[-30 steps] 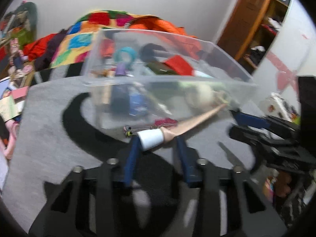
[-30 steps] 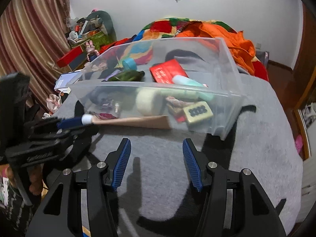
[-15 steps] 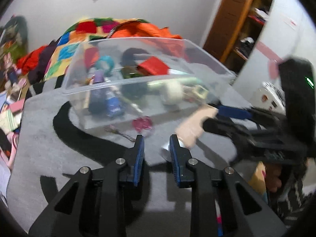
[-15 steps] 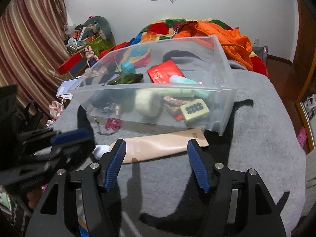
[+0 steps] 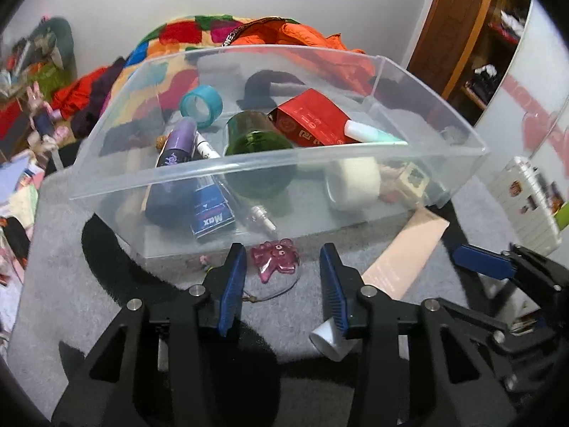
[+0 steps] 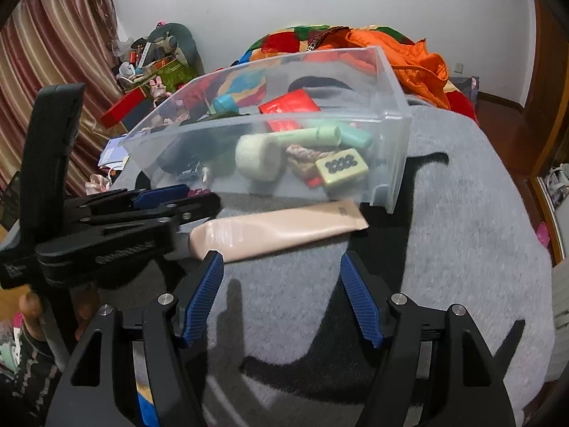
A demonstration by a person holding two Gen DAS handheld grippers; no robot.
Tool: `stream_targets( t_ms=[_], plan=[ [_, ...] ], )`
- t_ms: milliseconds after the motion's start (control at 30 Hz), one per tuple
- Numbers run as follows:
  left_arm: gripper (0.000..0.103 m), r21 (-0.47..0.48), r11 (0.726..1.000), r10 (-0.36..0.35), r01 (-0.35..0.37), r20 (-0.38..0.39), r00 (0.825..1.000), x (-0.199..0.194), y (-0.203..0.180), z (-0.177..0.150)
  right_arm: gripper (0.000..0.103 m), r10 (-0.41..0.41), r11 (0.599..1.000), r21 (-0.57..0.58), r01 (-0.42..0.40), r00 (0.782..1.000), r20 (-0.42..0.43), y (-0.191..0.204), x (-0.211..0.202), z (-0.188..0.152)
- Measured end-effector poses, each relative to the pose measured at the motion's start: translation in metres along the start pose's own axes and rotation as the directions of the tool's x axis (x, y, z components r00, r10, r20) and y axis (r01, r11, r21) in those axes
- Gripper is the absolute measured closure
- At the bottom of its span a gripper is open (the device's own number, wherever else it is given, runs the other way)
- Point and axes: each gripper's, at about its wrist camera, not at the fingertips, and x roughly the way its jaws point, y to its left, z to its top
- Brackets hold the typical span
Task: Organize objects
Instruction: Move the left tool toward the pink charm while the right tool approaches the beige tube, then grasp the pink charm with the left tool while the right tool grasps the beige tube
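A clear plastic bin [image 5: 249, 167] [image 6: 391, 142] stands on the grey blanket and holds several items: a green bottle [image 5: 256, 138], a red packet [image 5: 313, 117], a teal tape roll [image 5: 201, 105] and a white roll [image 5: 352, 181]. A peach tube [image 5: 405, 252] [image 6: 277, 229] lies on the blanket in front of the bin, its white cap [image 5: 330, 341] under my left gripper's right finger. A pink octopus charm [image 5: 275, 258] lies just ahead of my left gripper [image 5: 282, 284], which is open and empty. My right gripper [image 6: 282, 295] is open and empty, just short of the tube.
The grey blanket [image 6: 462, 231] covers a raised surface that drops off at right. A colourful quilt and orange jacket [image 6: 402, 49] lie behind the bin. Clutter and curtains [image 6: 53, 53] fill the left side. A white box [image 5: 530, 199] stands at right.
My left gripper let go of the tube, which now lies on the blanket. Its jaws opened wider and it moved toward the pink charm. My right gripper moved closer to the tube.
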Motion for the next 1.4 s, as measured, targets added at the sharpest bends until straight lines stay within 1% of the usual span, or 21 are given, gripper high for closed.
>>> stream_targets(
  t_ms=[133,200,233,300,500,533,567,667,800,833,867,933,1000,1067,1133,1200,1233,1267,1300,1367,1400],
  plan=[
    [0.066,0.021,0.999,0.025,-0.025,0.019,1.0,-0.001,-0.002,-0.004,0.037,0.021,1.0,0.012,-0.021,1.0,-0.01,0.003,0.0,-0.005],
    [0.074,0.028,1.0,0.007,-0.007,0.021,1.0,-0.003,-0.003,-0.006,0.037,0.019,1.0,0.019,-0.019,1.0,-0.007,0.003,0.0,-0.006],
    [0.075,0.035,0.999,-0.003,0.002,0.021,1.0,-0.005,-0.004,-0.008,0.037,0.021,0.999,0.028,-0.021,1.0,-0.007,0.003,-0.001,-0.006],
    [0.082,0.052,0.998,-0.027,0.026,0.022,0.999,-0.009,-0.007,-0.014,0.037,0.028,0.998,0.054,-0.028,1.0,-0.006,0.0,-0.002,-0.005],
    [0.084,0.079,0.993,-0.091,0.089,0.02,0.996,-0.023,-0.021,-0.033,0.037,0.026,0.995,0.1,-0.025,1.0,-0.011,0.001,-0.002,-0.003],
    [0.086,0.077,0.991,-0.108,0.106,0.015,0.994,-0.025,-0.022,-0.036,0.036,0.029,0.994,0.101,-0.027,1.0,-0.013,0.002,-0.002,-0.004],
    [0.086,0.075,0.99,-0.124,0.122,0.013,0.992,-0.028,-0.023,-0.041,0.034,0.033,0.994,0.104,-0.032,0.999,-0.013,0.004,-0.002,-0.004],
    [0.086,0.068,0.987,-0.15,0.149,0.012,0.989,-0.038,-0.024,-0.052,0.032,0.038,0.995,0.095,-0.037,0.999,-0.012,0.012,0.0,-0.005],
    [0.086,0.042,0.989,-0.143,0.142,0.015,0.99,-0.051,-0.016,-0.06,0.032,0.046,0.997,0.06,-0.045,0.999,-0.019,0.025,0.007,-0.005],
    [0.086,0.031,0.991,-0.128,0.127,0.022,0.992,-0.054,-0.011,-0.062,0.03,0.039,0.998,0.051,-0.038,0.999,-0.021,0.027,0.008,-0.004],
    [0.086,0.017,0.994,-0.104,0.104,0.028,0.994,-0.057,-0.004,-0.064,0.03,0.034,0.999,0.037,-0.034,0.999,-0.02,0.031,0.008,-0.005],
    [0.086,-0.016,0.996,-0.085,0.085,0.031,0.996,-0.061,0.009,-0.067,0.03,0.03,0.999,0.015,-0.03,0.999,-0.02,0.036,0.009,-0.007],
    [0.086,-0.049,0.996,-0.076,0.077,0.028,0.997,-0.063,0.022,-0.068,0.03,-0.003,1.0,-0.019,0.003,1.0,-0.018,0.043,0.011,-0.01],
    [0.086,-0.055,0.997,-0.055,0.056,0.027,0.998,-0.064,0.028,-0.066,0.03,-0.051,0.997,-0.063,0.05,0.999,-0.009,0.05,0.013,-0.013],
    [0.085,-0.042,0.998,-0.05,0.051,0.028,0.998,-0.064,0.026,-0.062,0.033,-0.097,0.991,-0.087,0.097,0.995,0.009,0.055,0.013,-0.017],
    [0.07,-0.025,0.999,-0.045,0.046,0.028,0.999,-0.06,0.022,-0.056,0.037,-0.112,0.989,-0.092,0.113,0.994,0.017,0.054,0.012,-0.019],
    [0.066,-0.01,0.999,-0.042,0.042,0.025,0.999,-0.057,0.017,-0.053,0.044,-0.116,0.989,-0.09,0.117,0.993,0.018,0.052,0.009,-0.02],
    [0.059,-0.002,0.999,-0.041,0.041,0.023,0.999,-0.054,0.014,-0.051,0.05,-0.116,0.989,-0.088,0.117,0.993,0.018,0.049,0.007,-0.021],
    [0.055,0.013,0.999,-0.044,0.044,0.02,0.999,-0.05,0.009,-0.048,0.054,-0.113,0.99,-0.084,0.114,0.993,0.017,0.046,0.004,-0.022],
    [0.055,0.039,0.998,-0.048,0.047,0.007,0.999,-0.041,0.0,-0.042,0.063,-0.096,0.993,-0.073,0.097,0.995,0.014,0.037,-0.002,-0.025],
    [0.055,0.052,0.998,-0.047,0.047,0.0,0.999,-0.036,-0.005,-0.039,0.065,-0.092,0.993,-0.07,0.093,0.996,0.013,0.034,-0.006,-0.027]
  ],
)
